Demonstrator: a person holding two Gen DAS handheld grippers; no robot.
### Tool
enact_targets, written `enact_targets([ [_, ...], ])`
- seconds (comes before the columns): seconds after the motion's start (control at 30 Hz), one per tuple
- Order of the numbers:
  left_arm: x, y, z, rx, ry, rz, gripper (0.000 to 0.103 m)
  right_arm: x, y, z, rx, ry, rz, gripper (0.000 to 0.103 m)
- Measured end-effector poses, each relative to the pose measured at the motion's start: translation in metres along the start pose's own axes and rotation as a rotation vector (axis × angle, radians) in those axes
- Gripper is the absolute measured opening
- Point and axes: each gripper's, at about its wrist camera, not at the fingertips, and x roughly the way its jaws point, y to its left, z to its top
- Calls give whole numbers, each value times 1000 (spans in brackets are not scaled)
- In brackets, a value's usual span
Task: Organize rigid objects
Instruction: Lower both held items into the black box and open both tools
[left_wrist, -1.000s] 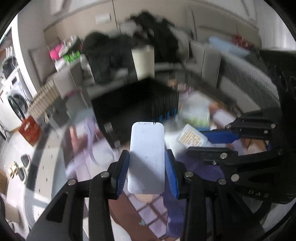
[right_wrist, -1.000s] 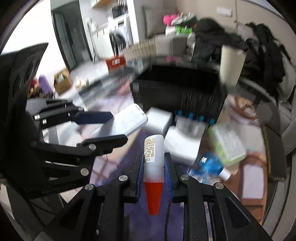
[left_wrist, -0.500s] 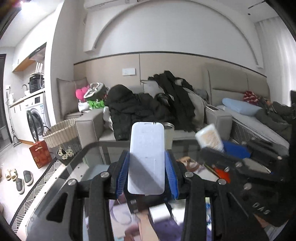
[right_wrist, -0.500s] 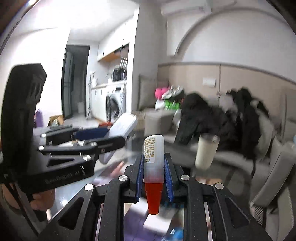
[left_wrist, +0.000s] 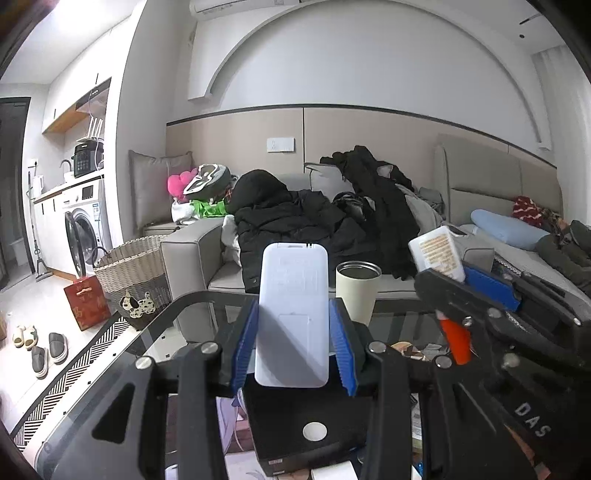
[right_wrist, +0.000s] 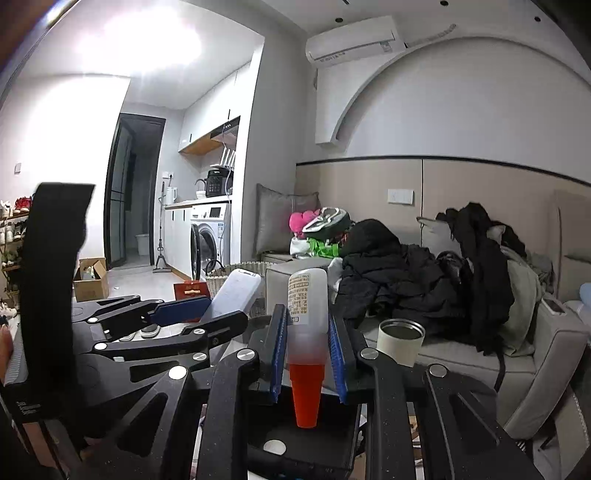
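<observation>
My left gripper (left_wrist: 293, 314) is shut on a flat white remote-like case (left_wrist: 292, 314), held upright between the blue pads. My right gripper (right_wrist: 307, 321) is shut on a small white glue bottle (right_wrist: 306, 299) with its orange cap (right_wrist: 306, 395) pointing down toward the camera. Each gripper shows in the other's view: the right one (left_wrist: 461, 280) with the bottle (left_wrist: 437, 251) at the right, the left one (right_wrist: 207, 314) with the case (right_wrist: 236, 295) at the left. Both are raised above a black box (left_wrist: 306, 424) on the glass table (left_wrist: 177, 314).
A cream tumbler (left_wrist: 357, 291) stands at the table's far edge. Behind it is a grey sofa (left_wrist: 207, 251) piled with dark coats (left_wrist: 295, 221). A wicker basket (left_wrist: 133, 273), red bag (left_wrist: 86, 301) and slippers (left_wrist: 40, 347) are on the floor at left.
Both grippers rose and tilted up from looking down at the cluttered table to looking level across the room. Each still grips the same object.
</observation>
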Motion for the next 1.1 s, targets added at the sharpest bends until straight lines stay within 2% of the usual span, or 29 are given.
enact_targets([
  [0.13, 24, -3, -6, 6, 71, 4, 38, 38, -10, -9, 20, 90, -3, 21],
  [0.2, 43, -2, -14, 13, 151, 17, 38, 57, -14, -18, 36, 149, -8, 21],
  [0.4, 98, 2, -42, -20, 411, 10, 38, 121, -25, -58, 109, 438, 19, 21],
  [0.47, 107, 0, -52, -31, 480, 4, 38, 134, -27, -75, 143, 532, 38, 21],
  [0.57, 120, -3, -63, -34, 574, -1, 38, 143, -28, -92, 156, 622, 43, 21],
  [0.7, 123, -5, -75, -50, 640, -21, 37, 150, -30, -109, 190, 712, 64, 21],
  [0.9, 113, -10, -79, -28, 672, -19, 37, 144, -26, -118, 176, 747, 77, 21],
  [1.1, 96, -11, -83, -19, 700, -25, 37, 136, -20, -114, 177, 803, 103, 21],
])
